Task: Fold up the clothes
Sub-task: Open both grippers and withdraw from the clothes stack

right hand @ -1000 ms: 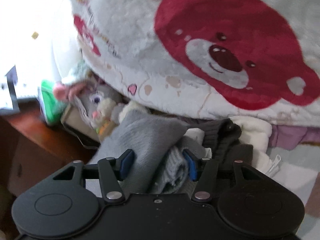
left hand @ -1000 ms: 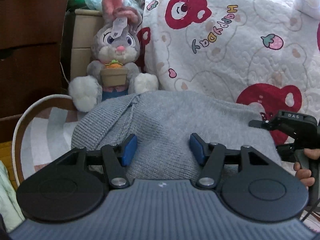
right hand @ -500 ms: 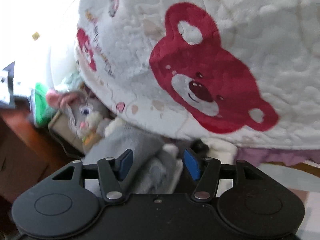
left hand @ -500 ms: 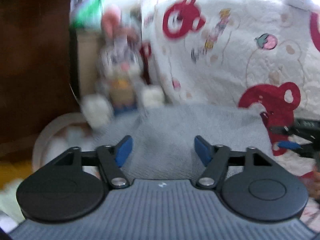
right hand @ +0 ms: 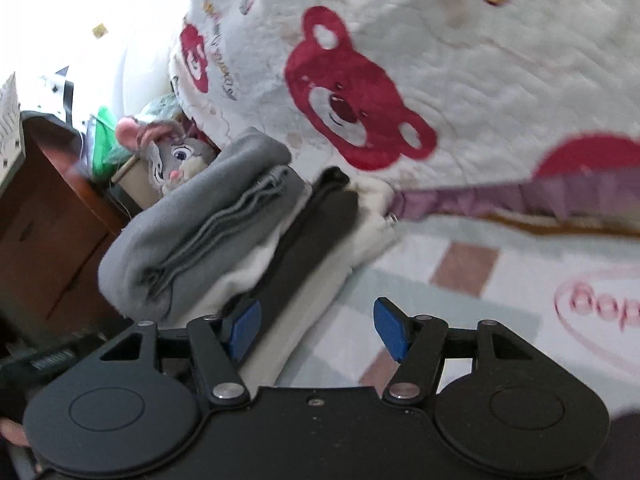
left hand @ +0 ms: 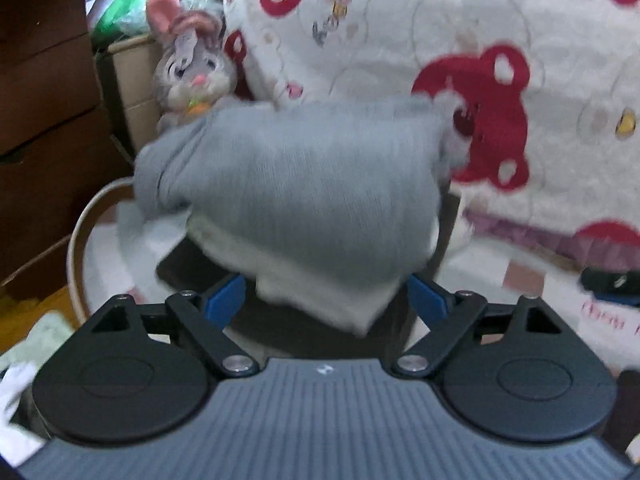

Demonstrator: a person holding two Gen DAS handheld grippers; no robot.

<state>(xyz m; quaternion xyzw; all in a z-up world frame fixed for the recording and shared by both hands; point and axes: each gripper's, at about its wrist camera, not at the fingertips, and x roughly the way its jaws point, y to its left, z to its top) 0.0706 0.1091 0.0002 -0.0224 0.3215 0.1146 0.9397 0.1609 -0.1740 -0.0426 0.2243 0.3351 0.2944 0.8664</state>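
Folded grey sweater (right hand: 200,224) atop clothes stack, right gripper (right hand: 316,326) fingers apart

Both grippers (left hand: 326,300) (right hand: 316,330): black bodies, blue pads, silver screws

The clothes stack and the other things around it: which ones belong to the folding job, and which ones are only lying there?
Part of the job:
- grey knit sweater, folded, on top of the stack
- cream garment under it
- dark garment lower in the stack
- left gripper and right gripper, both open

Only lying about:
- plush rabbit
- bear-print quilt
- wooden drawers
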